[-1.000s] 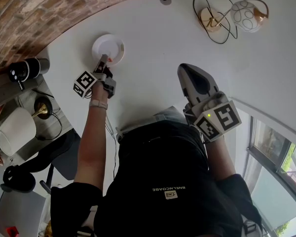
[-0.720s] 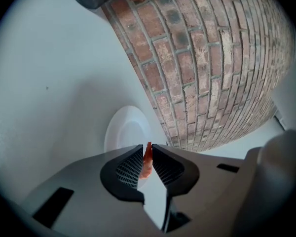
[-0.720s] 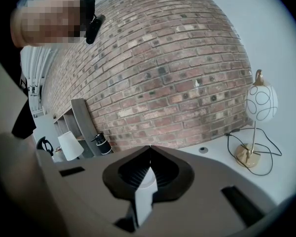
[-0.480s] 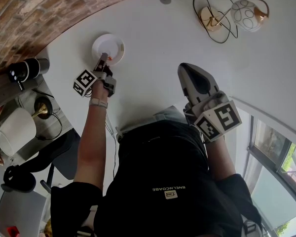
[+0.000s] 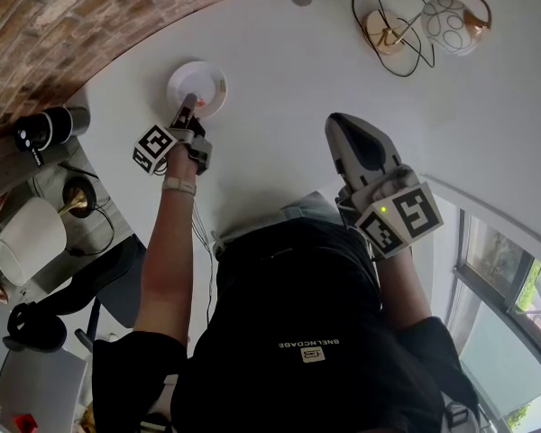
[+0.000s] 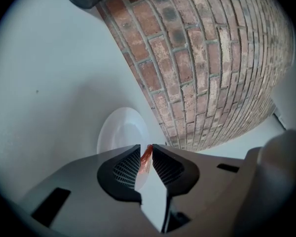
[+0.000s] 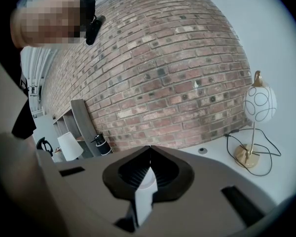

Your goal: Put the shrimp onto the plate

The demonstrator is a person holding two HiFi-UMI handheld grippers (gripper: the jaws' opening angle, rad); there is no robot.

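My left gripper (image 6: 146, 146) has its fingers (image 6: 126, 168) clamped on the shrimp (image 6: 145, 159), over the near edge of the white plate (image 6: 117, 132) on the surface (image 6: 49, 83); my right gripper (image 7: 149, 148) is clenched, empty, well apart

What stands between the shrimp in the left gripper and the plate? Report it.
Nothing visible does. The left gripper is shut on the shrimp and holds it at the near edge of the plate. The plate's surface looks bare, and only open air shows between the shrimp and the plate.
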